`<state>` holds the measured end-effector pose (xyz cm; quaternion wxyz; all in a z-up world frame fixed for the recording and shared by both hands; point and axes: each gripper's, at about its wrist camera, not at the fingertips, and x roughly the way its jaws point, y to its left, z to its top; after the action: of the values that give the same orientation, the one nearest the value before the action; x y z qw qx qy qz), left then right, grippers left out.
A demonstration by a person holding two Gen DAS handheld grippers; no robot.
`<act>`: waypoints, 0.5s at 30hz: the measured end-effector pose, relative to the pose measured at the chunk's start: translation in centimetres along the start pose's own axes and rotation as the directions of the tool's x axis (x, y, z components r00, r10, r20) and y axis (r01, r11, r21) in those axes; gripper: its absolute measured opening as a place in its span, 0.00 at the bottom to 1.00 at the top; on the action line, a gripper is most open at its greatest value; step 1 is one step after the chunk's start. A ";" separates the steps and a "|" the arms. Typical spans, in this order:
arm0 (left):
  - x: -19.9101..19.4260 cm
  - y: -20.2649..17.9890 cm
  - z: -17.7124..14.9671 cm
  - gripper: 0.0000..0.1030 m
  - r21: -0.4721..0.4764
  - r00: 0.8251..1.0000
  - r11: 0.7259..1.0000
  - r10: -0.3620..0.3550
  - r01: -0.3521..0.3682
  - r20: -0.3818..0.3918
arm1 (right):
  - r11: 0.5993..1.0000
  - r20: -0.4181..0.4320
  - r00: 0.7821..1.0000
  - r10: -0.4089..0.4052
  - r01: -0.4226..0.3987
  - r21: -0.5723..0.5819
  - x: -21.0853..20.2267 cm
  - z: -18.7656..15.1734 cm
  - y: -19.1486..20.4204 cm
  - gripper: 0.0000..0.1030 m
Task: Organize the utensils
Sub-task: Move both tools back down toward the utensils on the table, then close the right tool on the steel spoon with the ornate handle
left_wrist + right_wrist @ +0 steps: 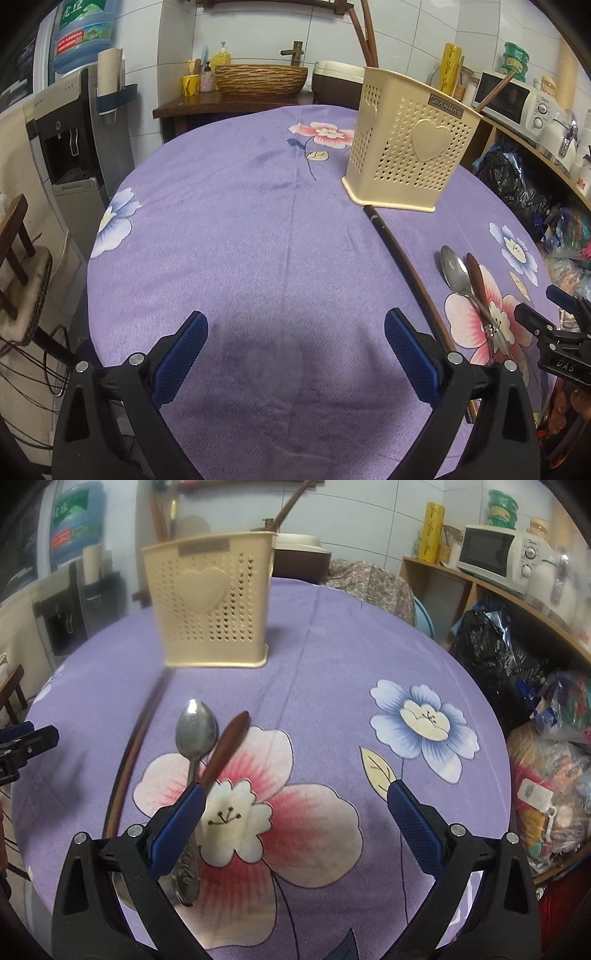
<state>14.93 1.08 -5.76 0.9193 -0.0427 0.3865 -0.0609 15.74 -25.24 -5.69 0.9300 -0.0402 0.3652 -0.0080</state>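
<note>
Purple floral cloth covers the round table (229, 229), which stands in a cluttered kitchen with a microwave (491, 552) on a shelf at the right and a water dispenser (70, 136) at the left. Toward the table's far edge stands a cream perforated utensil holder (402, 144) (a raised heart on its face), upright, with chopsticks poking out of its top. A long dark chopstick (402, 254) lies on the cloth with its far tip just beside the holder's base. Nearer the right edge, a metal spoon (195, 734) and a brown wooden-handled utensil (227, 746) lie side by side, touching. The left gripper (295, 354) hangs over bare cloth, jaws spread, grasping nothing. The right gripper (295, 827) is likewise spread and empty, its left finger over the spoon's handle.
</note>
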 end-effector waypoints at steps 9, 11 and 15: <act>0.1 -0.7 -0.5 0.93 -0.003 0.999 1.000 -0.030 0.030 -0.014 | 0.998 -0.027 0.998 0.055 -0.056 -0.025 0.0 -0.3 1.6 0.94; 0.1 -1.0 -0.6 0.93 0.001 0.999 0.999 -0.033 0.033 -0.014 | 0.997 -0.028 0.997 0.068 -0.070 -0.044 -0.1 -0.3 2.3 0.84; 0.1 -1.2 -0.6 0.93 0.004 0.999 0.999 -0.037 0.037 -0.018 | 0.990 -0.054 0.991 0.121 -0.124 -0.062 0.2 -0.3 3.3 0.66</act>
<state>14.46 -0.10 -6.13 0.9147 -0.0474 0.3935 -0.0791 15.68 -22.00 -6.29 0.9175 -0.0479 0.3902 0.0601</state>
